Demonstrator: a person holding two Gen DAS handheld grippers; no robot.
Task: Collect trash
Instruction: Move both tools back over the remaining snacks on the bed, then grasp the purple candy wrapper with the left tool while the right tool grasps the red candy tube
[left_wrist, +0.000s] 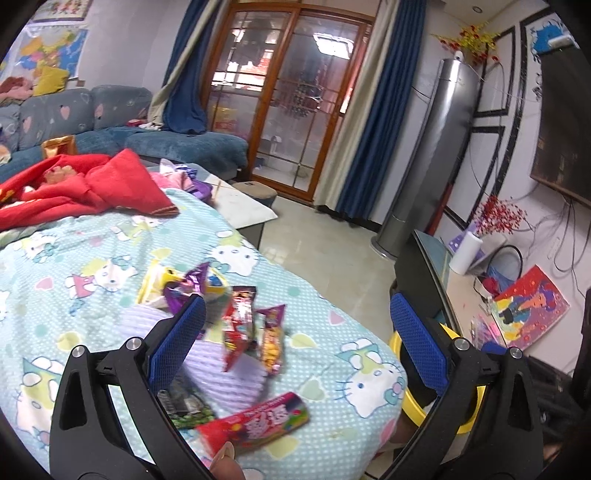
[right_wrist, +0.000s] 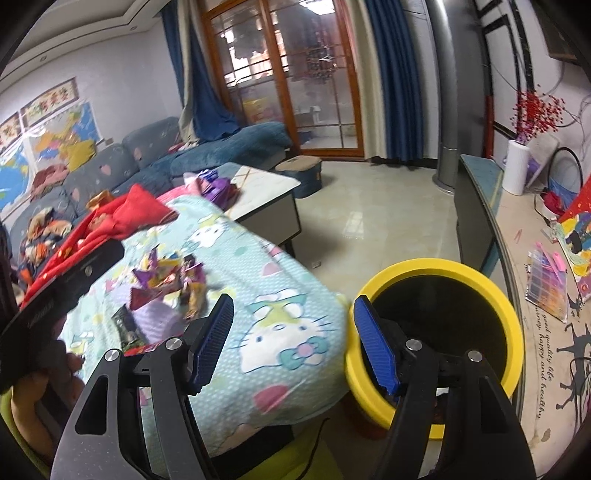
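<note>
You hold two grippers above a cartoon-print blanket (left_wrist: 92, 266). Your left gripper (left_wrist: 295, 332) stands apart and empty; your right gripper (right_wrist: 293, 332) too. Snack wrappers (left_wrist: 236, 321) lie scattered at twelve o'clock of the left gripper — about six, blur prevents certainty. One yellow-rimmed bin (right_wrist: 443, 269) sits at two o'clock of the right gripper. You seem between pickups — next, lower onto a wrapper and close.
</note>
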